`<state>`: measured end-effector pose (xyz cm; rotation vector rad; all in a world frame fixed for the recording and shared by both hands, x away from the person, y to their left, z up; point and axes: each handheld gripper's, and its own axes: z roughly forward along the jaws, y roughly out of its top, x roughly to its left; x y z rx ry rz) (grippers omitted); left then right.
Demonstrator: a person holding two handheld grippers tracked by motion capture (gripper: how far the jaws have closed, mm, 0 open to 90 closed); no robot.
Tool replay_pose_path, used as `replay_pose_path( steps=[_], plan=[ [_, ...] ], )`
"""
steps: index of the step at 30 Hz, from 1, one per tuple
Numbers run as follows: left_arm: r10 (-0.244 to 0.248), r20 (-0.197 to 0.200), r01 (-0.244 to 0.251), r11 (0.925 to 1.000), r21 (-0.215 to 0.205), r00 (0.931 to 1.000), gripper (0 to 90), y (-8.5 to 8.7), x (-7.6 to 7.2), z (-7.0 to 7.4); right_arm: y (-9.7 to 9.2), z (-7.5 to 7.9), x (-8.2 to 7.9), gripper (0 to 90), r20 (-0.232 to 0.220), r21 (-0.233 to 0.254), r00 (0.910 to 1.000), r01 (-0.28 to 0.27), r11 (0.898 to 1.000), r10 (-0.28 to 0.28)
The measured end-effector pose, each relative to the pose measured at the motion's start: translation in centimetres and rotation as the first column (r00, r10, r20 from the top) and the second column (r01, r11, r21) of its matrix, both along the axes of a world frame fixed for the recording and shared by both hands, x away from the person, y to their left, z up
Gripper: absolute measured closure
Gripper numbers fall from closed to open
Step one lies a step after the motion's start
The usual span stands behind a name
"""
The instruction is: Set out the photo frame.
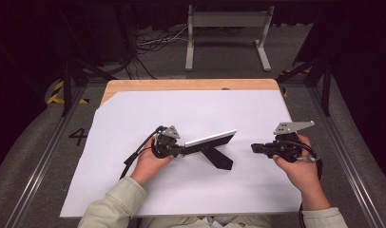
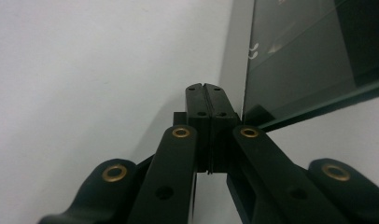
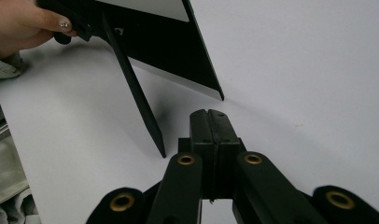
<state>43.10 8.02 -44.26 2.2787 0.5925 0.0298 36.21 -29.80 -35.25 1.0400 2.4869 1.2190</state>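
A black photo frame stands tilted on the white sheet, propped by its black back leg. My left gripper lies at the frame's left end, jaws shut with nothing between them. In the left gripper view the shut jaws' tips sit just beside the frame's glass front. My right gripper points left at the frame from a short way off, shut and empty. The right gripper view has its tips near the frame's back and the leg.
The sheet covers most of a wooden table. A white metal stand and cables lie on the floor beyond the far edge. Rails run along both sides of the table.
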Motion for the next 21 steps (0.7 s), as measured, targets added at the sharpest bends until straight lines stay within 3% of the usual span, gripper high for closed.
replay_pose_path(
  steps=[14, 21],
  plan=[
    [-0.105, -0.03, 0.105, 0.9942, 0.02, 0.994, 90.0, -0.7, -2.5, 0.1, -0.3, 0.8, -0.4, 90.0, 0.02, 0.008, 0.9998, 0.003, 1.0, -0.003],
    [-0.11, -0.059, 0.112, 0.9934, 0.028, 0.9922, 90.0, -0.1, -3.2, 0.0, -0.3, 1.1, -0.5, 90.0, 0.026, 0.012, 0.9996, -0.001, 1.0, 0.0]
  ],
)
